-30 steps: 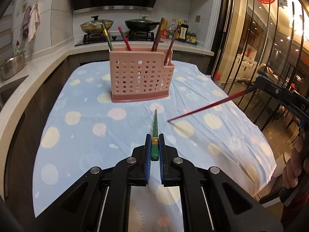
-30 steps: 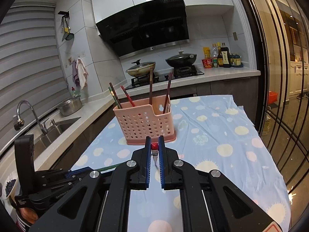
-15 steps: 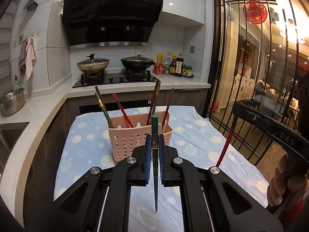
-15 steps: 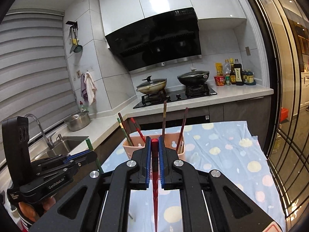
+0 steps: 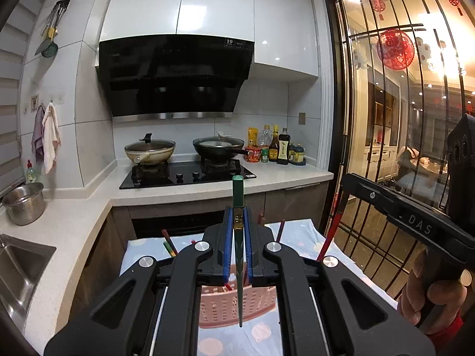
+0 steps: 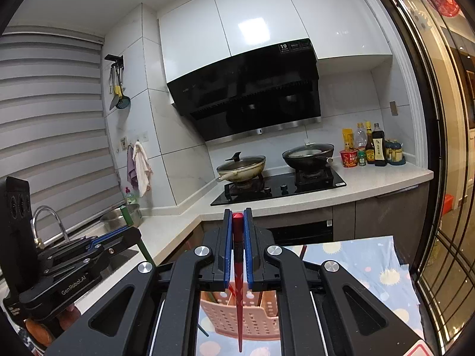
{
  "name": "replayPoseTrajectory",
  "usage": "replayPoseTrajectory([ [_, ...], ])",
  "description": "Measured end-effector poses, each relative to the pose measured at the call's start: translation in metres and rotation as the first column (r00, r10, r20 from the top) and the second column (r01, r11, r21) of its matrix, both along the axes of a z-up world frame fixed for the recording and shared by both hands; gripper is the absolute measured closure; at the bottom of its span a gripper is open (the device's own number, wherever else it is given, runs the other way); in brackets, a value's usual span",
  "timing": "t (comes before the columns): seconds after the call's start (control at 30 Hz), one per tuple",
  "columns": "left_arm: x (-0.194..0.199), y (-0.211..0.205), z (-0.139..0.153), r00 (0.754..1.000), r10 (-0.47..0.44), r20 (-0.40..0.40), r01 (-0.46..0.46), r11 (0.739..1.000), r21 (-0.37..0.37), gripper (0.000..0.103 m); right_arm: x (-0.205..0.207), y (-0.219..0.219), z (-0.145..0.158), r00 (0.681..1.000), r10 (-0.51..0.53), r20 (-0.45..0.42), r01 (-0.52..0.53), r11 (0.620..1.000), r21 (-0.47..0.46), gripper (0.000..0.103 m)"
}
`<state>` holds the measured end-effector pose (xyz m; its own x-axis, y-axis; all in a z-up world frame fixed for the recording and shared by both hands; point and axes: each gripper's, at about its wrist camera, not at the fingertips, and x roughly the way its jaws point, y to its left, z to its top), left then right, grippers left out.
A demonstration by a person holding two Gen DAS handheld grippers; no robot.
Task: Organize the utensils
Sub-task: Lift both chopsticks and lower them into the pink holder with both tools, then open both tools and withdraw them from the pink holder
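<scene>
Both chopsticks poised above the holder

My left hand-held gripper [image 5: 237,231] clamps the green chopstick [image 5: 239,267] upright, my right hand-held gripper [image 6: 237,246] the red chopstick [image 6: 238,296]; the pink perforated plastic holder [image 6: 240,320] sits directly below both tips.

Standing chopsticks [image 5: 169,244] crowding pink holder [image 5: 221,307]

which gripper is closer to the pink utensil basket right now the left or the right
Too close to call. The left gripper holds a green chopstick above the pink basket, and the right gripper holds a red chopstick above it too.
</scene>
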<state>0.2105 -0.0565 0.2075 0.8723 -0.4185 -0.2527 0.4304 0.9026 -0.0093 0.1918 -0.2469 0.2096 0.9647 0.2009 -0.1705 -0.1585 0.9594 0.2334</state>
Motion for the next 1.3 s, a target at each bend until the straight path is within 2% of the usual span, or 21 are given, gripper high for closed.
replayPoseTrajectory([
  [0.2, 0.026, 0.001, 0.033, 0.998, 0.020, 0.053, -0.020, 1.000, -0.006, 0.096, 0.039, 0.012, 0.024, 1.000, -0.010, 0.026, 0.010, 1.000, -0.022, 0.096],
  [0.33, 0.044, 0.002, 0.039, 0.997, 0.039, 0.062, -0.039, 0.999, 0.000, 0.096, 0.062, 0.019, 0.026, 1.000, -0.010, 0.028, 0.011, 1.000, -0.024, 0.096],
  [0.47, 0.062, 0.004, 0.028, 0.999, 0.043, 0.032, -0.043, 0.999, 0.008, 0.096, 0.087, 0.026, 0.016, 1.000, -0.009, -0.003, 0.009, 1.000, -0.027, 0.096],
  [0.6, 0.077, 0.006, 0.009, 0.999, 0.043, -0.013, -0.043, 0.999, 0.016, 0.096, 0.104, 0.031, -0.008, 0.998, 0.000, -0.059, -0.002, 1.000, -0.028, 0.096],
  [0.9, 0.104, 0.008, -0.034, 0.991, 0.047, -0.122, -0.044, 0.999, 0.024, 0.096, 0.123, 0.039, -0.057, 0.985, 0.004, -0.171, -0.013, 0.999, -0.052, 0.096],
  [1.23, 0.106, 0.007, -0.046, 0.987, 0.051, -0.155, -0.047, 0.999, 0.028, 0.096, 0.126, 0.036, -0.076, 0.976, -0.006, -0.218, -0.005, 0.999, -0.051, 0.096],
  [1.3, 0.105, 0.006, -0.048, 0.986, 0.056, -0.158, -0.052, 0.998, 0.030, 0.096, 0.124, 0.033, -0.078, 0.976, -0.009, -0.218, 0.000, 0.999, -0.040, 0.090],
])
